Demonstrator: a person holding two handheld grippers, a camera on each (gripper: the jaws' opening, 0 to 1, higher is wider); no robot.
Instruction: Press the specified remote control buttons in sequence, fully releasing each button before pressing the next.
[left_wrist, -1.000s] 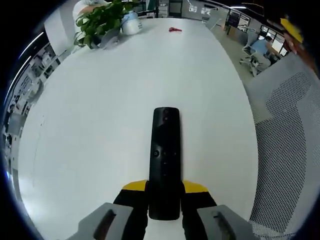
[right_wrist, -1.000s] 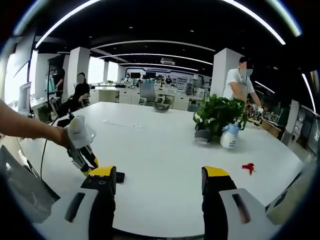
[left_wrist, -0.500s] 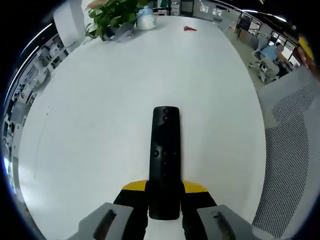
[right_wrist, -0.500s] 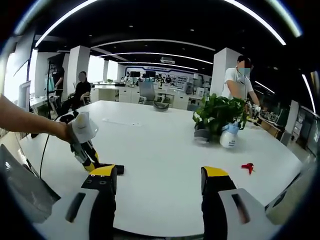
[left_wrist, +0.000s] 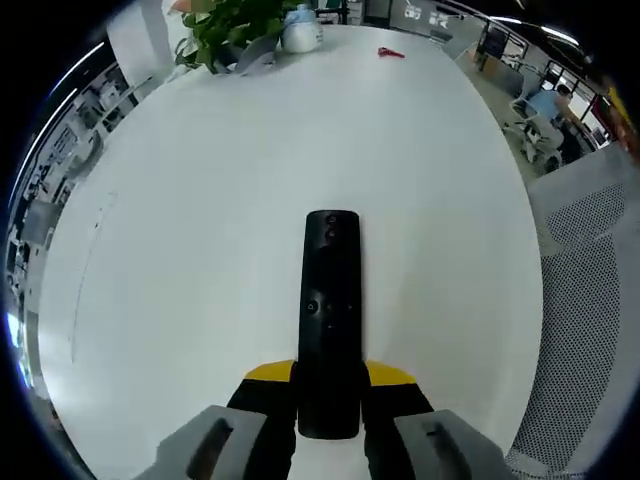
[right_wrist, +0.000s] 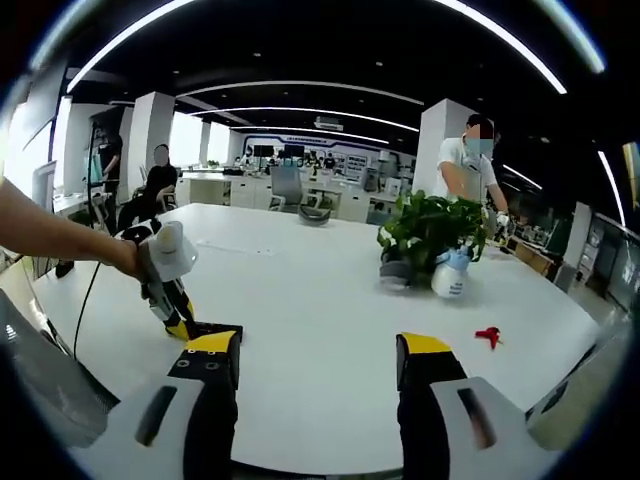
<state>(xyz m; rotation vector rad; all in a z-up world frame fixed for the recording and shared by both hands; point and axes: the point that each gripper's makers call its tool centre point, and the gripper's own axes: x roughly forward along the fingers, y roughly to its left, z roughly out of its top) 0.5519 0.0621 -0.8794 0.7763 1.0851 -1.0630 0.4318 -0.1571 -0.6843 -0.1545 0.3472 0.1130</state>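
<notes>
A long black remote control (left_wrist: 329, 305) points away from me over the white table (left_wrist: 220, 190), its near end clamped in my left gripper (left_wrist: 329, 385), which is shut on it. Small round buttons show on its top face. In the right gripper view my right gripper (right_wrist: 315, 365) stands open above the table's near edge, nothing between its yellow-tipped fingers (right_wrist: 425, 350). To its left a person's hand holds the left gripper (right_wrist: 168, 290), with the remote's dark end (right_wrist: 222, 328) sticking out low over the table.
A potted green plant (right_wrist: 425, 235) and a white spray bottle (right_wrist: 448, 275) stand at the far side of the table, a small red object (right_wrist: 487, 338) near them. People stand and sit in the office behind. A mesh chair (left_wrist: 590, 300) is at the table's right edge.
The left gripper with the remote has moved a little, so the table and plant shifted in its view. In the right gripper view the left gripper has dropped closer to the table.
</notes>
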